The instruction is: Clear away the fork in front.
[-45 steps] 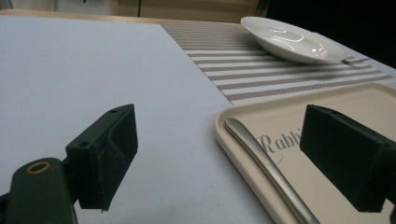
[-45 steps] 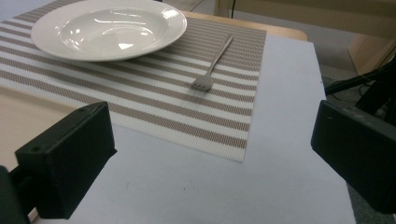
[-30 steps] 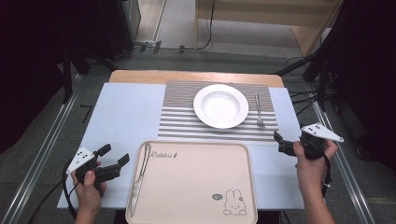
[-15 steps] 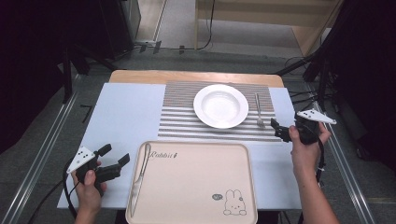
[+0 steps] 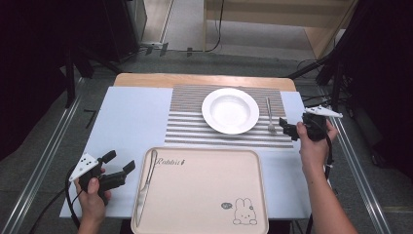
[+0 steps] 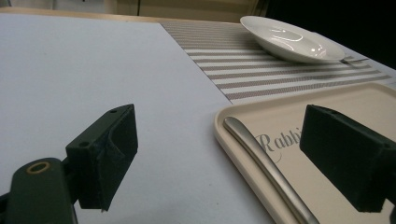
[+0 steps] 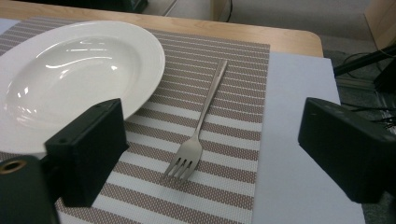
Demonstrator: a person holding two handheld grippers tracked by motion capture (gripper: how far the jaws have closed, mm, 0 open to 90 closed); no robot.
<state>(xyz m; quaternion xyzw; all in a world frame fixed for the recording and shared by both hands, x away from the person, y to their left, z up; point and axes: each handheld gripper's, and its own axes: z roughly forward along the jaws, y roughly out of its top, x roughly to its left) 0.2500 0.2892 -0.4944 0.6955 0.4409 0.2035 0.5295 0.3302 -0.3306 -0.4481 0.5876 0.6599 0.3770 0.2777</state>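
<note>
The slim metal fork [image 7: 198,125] lies flat on the ribbed striped placemat [image 7: 224,140], just beside the glossy white plate [image 7: 70,79]. The right gripper [image 5: 287,129] hovers near its tines, jaws wide but just closing, nothing between them. The left gripper [image 5: 119,168] gapes empty beside the smooth beige tray [image 5: 204,195].

The left tool [image 5: 120,166] is black, with two blocky jaws and a light grey three-cornered plate on top, dotted with small dark holes. A dark cable loops from its rear past the near left corner of the worktop. Close up, its jaw pads are matte black foam on black brackets with small screw holes and a brass-coloured ring at the base. The right tool [image 5: 284,127] matches: black body, grey three-cornered plate, thin dark cable along the wrist. Both forearms are bare, without sleeves.
</note>
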